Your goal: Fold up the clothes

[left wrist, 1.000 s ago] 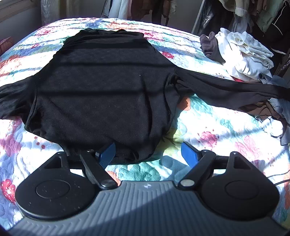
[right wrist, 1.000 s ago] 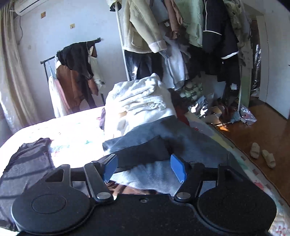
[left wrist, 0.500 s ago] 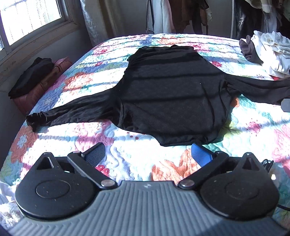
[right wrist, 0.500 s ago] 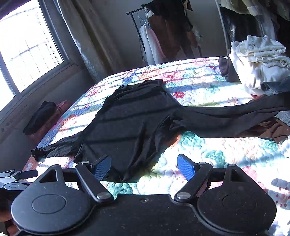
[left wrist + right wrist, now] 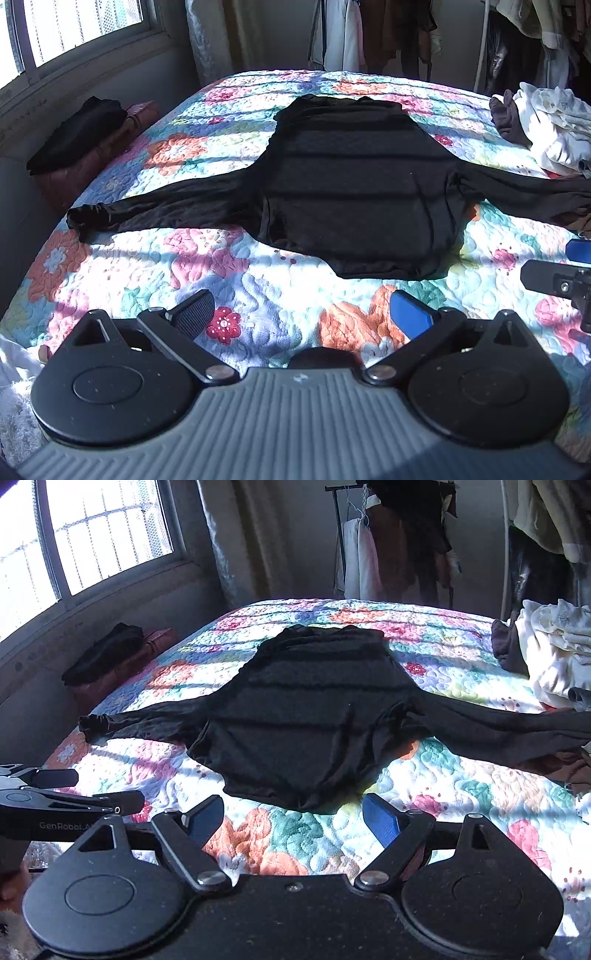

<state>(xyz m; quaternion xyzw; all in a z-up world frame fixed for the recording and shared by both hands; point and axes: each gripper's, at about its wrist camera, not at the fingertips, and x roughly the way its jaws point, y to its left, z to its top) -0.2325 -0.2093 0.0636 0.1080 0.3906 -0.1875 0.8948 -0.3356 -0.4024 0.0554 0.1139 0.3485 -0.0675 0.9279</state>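
Having pulled back from the hem, both the left tongs (image 5: 303, 314) and right tongs (image 5: 293, 814) hover empty and wide apart over the quilted bed (image 5: 258, 295), leaving the black top (image 5: 354, 192) spread flat, sleeves out, ready for folding.

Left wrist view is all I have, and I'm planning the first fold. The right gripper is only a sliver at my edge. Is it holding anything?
Observer: No. The right gripper is open, with nothing between its blue pads.
Operator: Where is it aimed?
Observer: At the near hem of the black long-sleeved shirt, which lies just ahead of its fingertips on the floral quilt, untouched.
Operator: And my gripper, seen from there?
Observer: The left gripper hovers at the right one's left side over the quilt, clear of the shirt.
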